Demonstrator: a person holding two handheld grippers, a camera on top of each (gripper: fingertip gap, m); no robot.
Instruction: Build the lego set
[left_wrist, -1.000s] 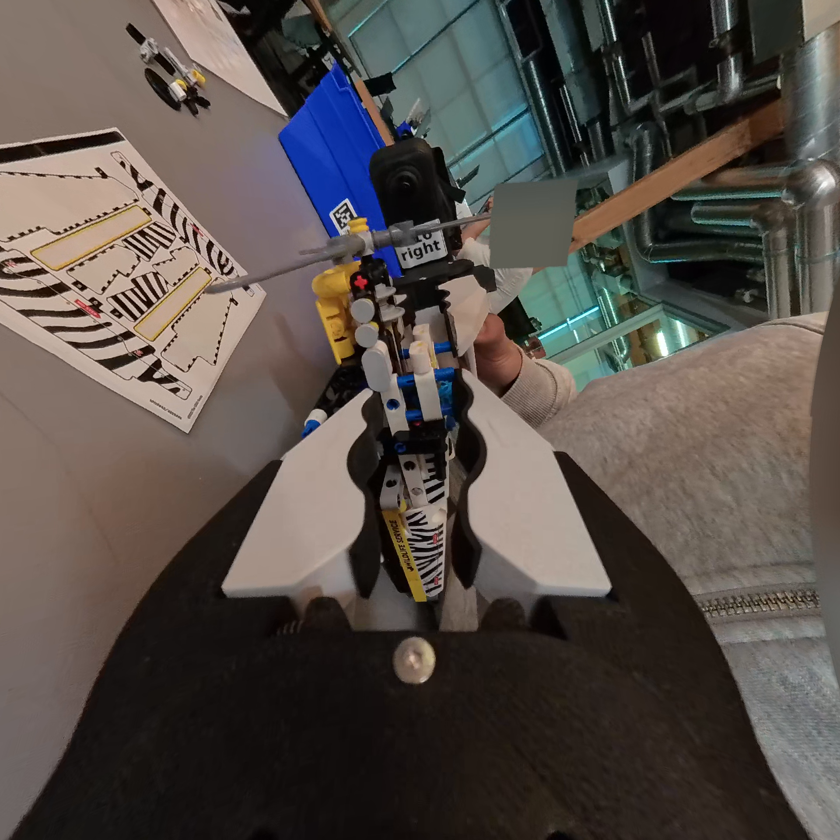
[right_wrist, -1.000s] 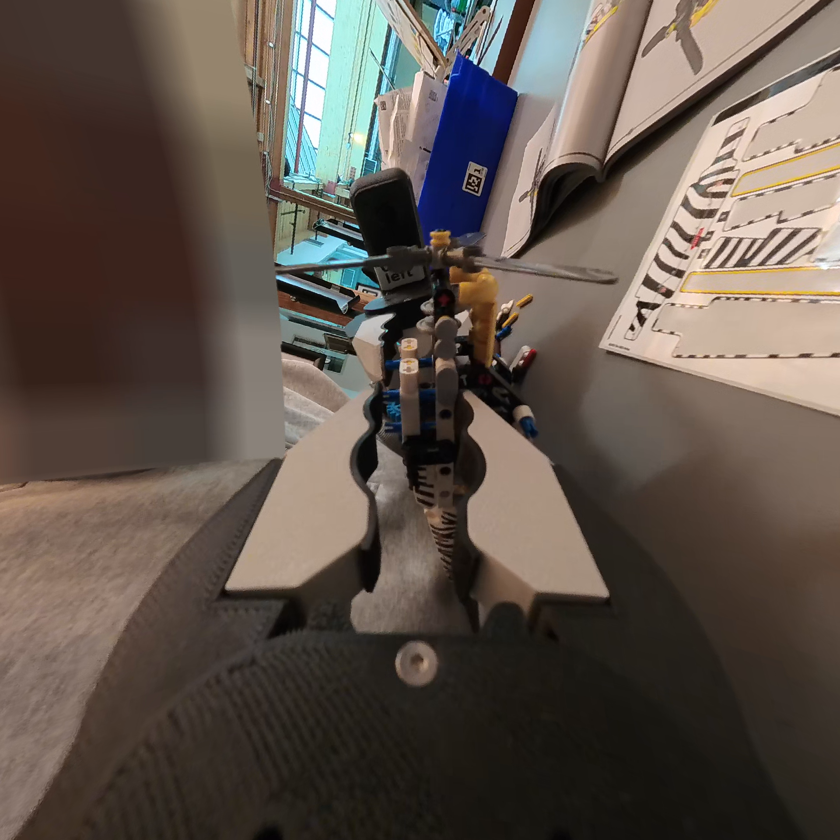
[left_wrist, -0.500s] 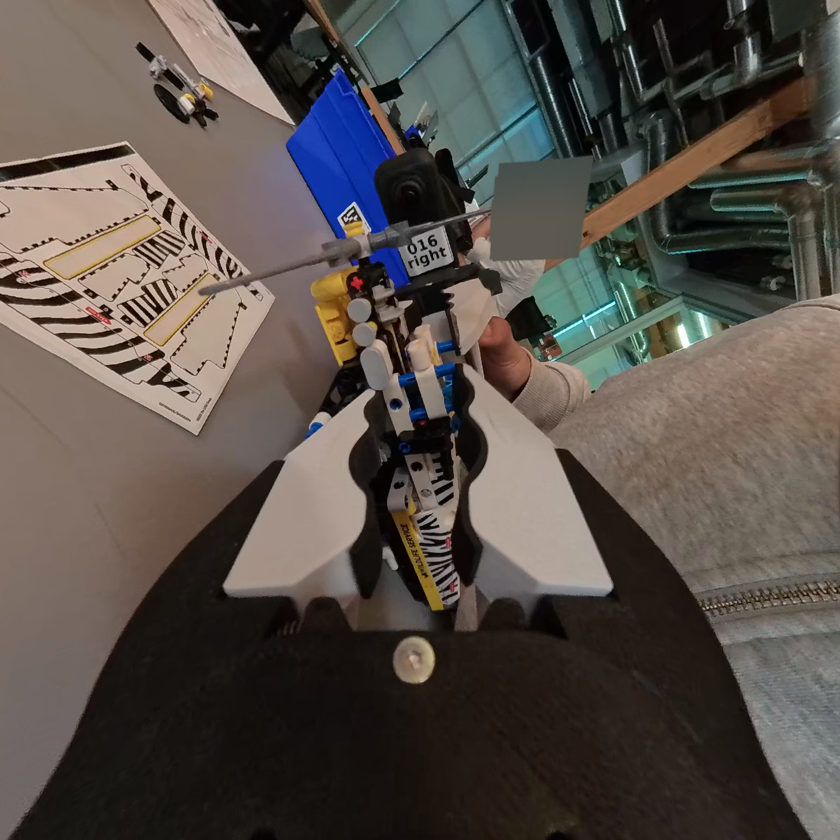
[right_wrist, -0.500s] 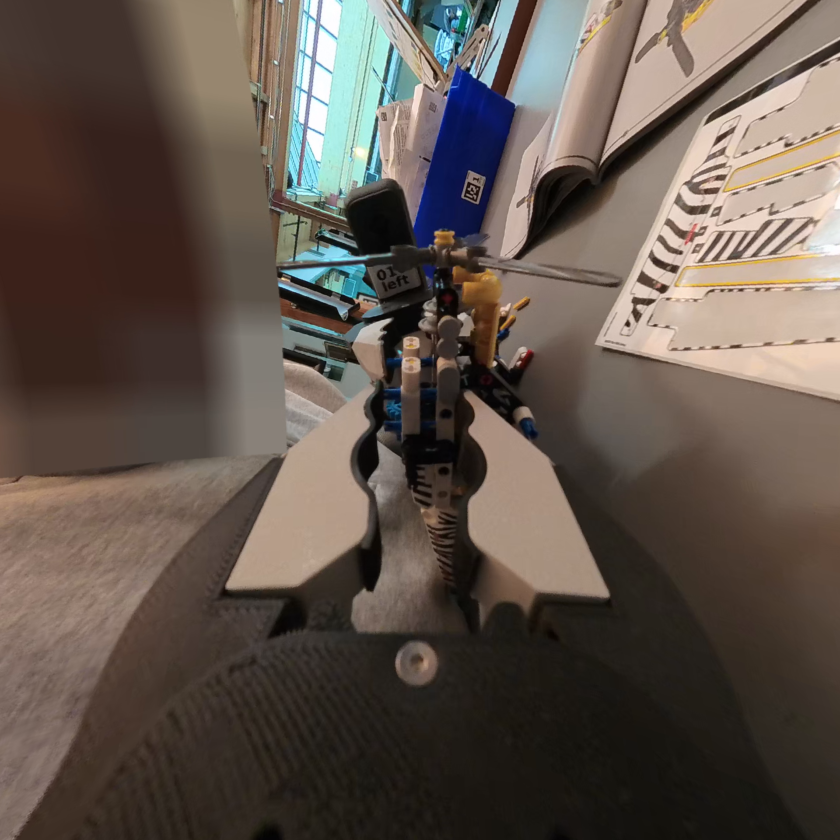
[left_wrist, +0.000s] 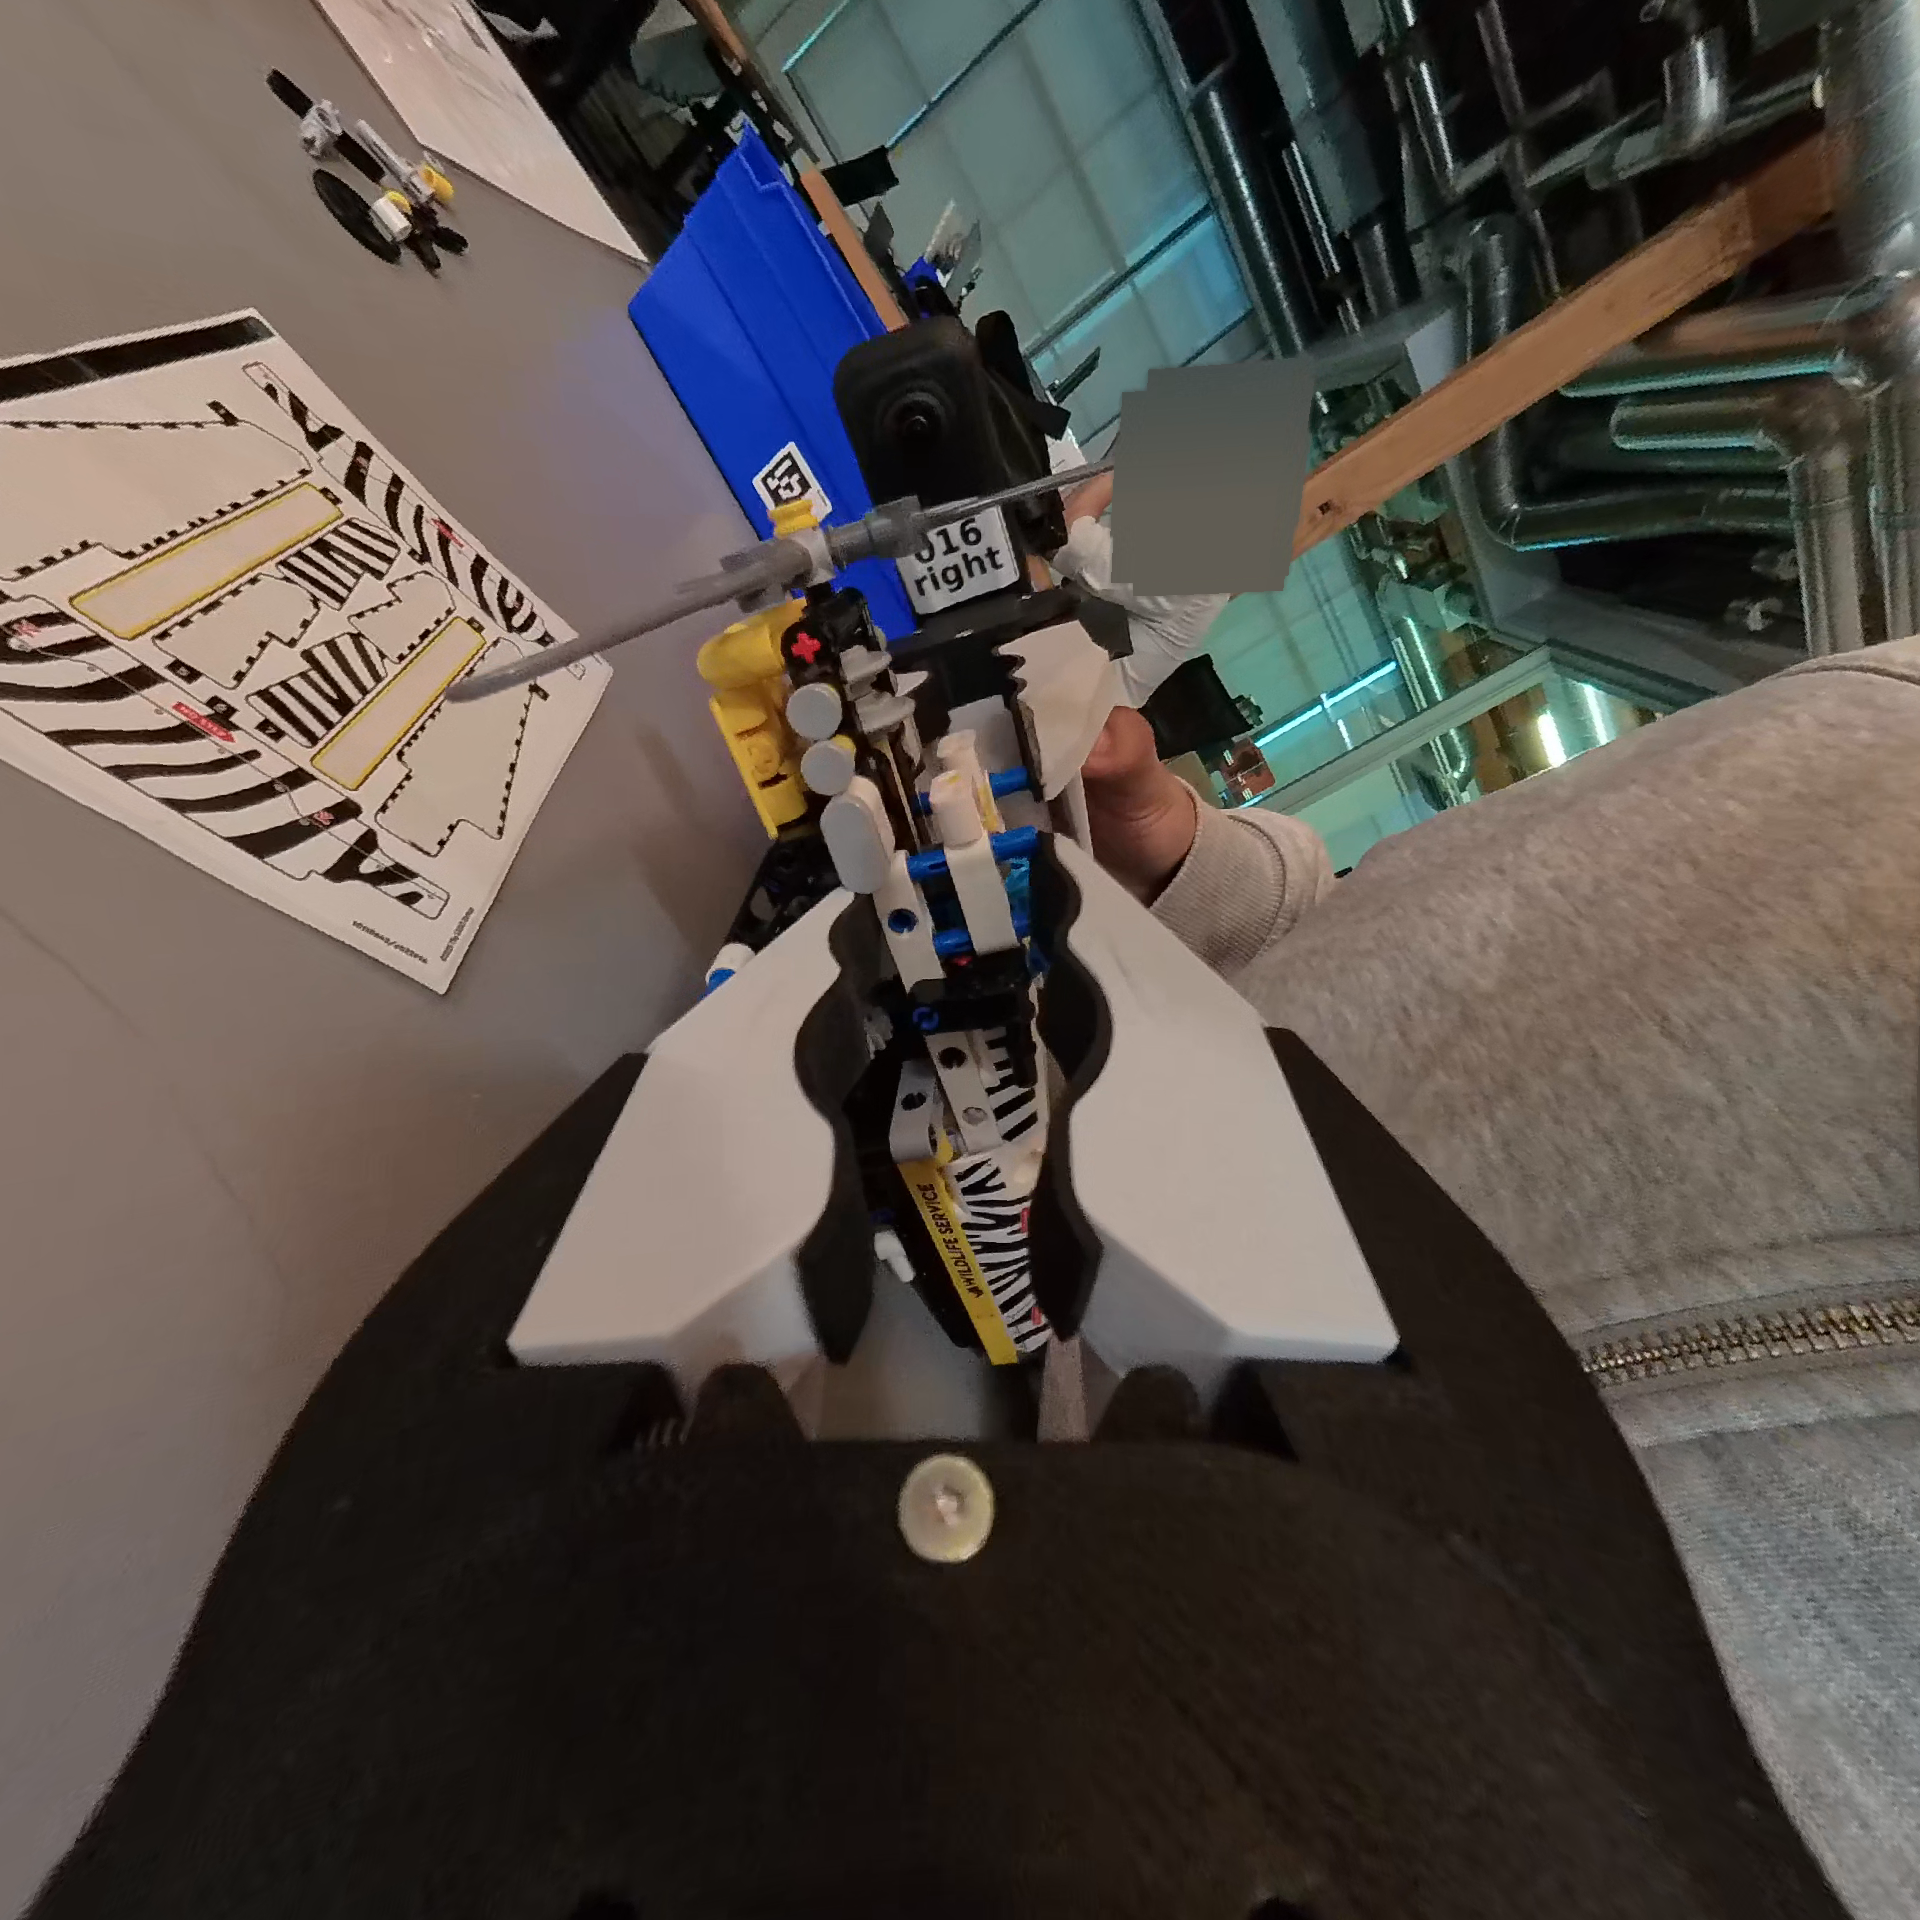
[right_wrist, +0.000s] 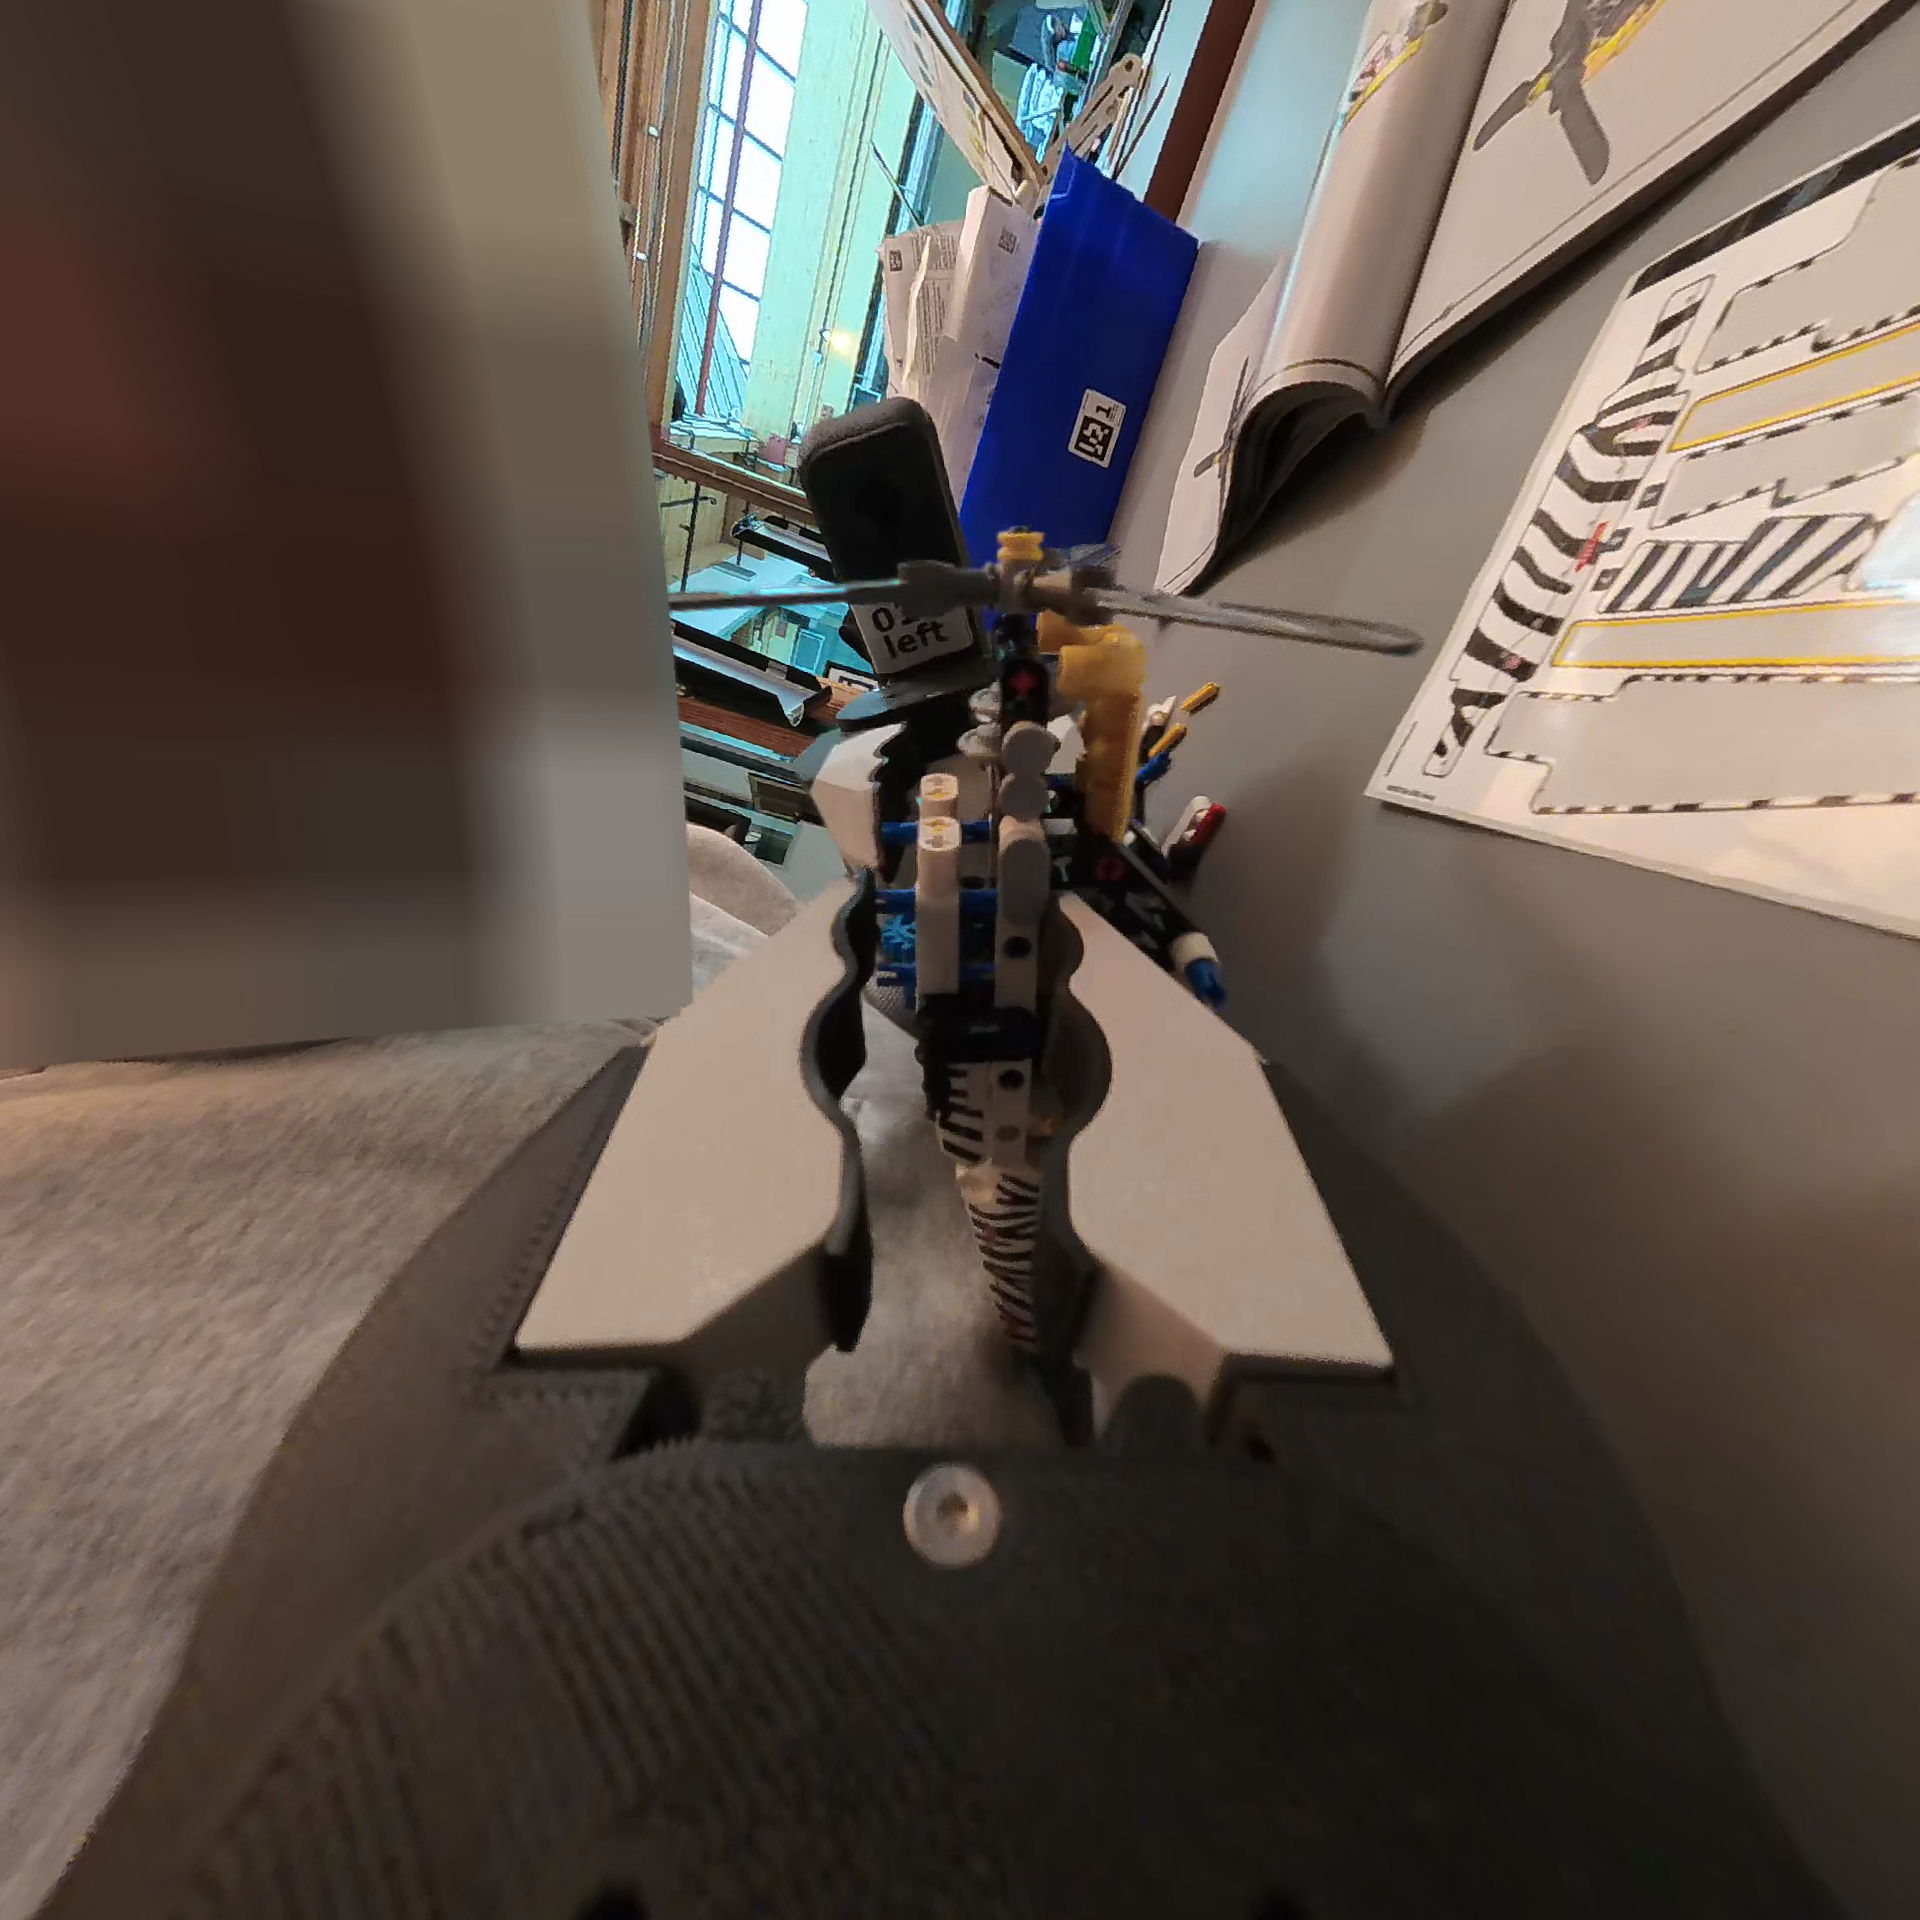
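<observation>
A lego helicopter model (left_wrist: 966, 1226) with zebra-striped panels, blue pins, a yellow part and a grey rotor (left_wrist: 623, 634) is held in the air between both grippers, one at each end. My left gripper (left_wrist: 945, 894) is shut on one striped end. My right gripper (right_wrist: 961, 904) is shut on the other end of the model (right_wrist: 997, 1143), which lies against its right finger. Each gripper shows beyond the model in the other's view: the right one in the left wrist view (left_wrist: 997, 717), the left one in the right wrist view (right_wrist: 883, 769).
A zebra sticker sheet (left_wrist: 260, 644) lies on the grey table (left_wrist: 156, 1195). A blue bin (left_wrist: 769, 343) stands at the table's far edge. An open instruction booklet (right_wrist: 1403, 208) and small loose parts (left_wrist: 384, 197) lie farther off. More loose parts (right_wrist: 1174, 810) lie under the model. A grey sleeve (left_wrist: 1558, 1039) is close. Less than 4 cm separates the two grippers' tips.
Both grippers and the model have shifted and tilted slightly together. Both grips are unchanged.
</observation>
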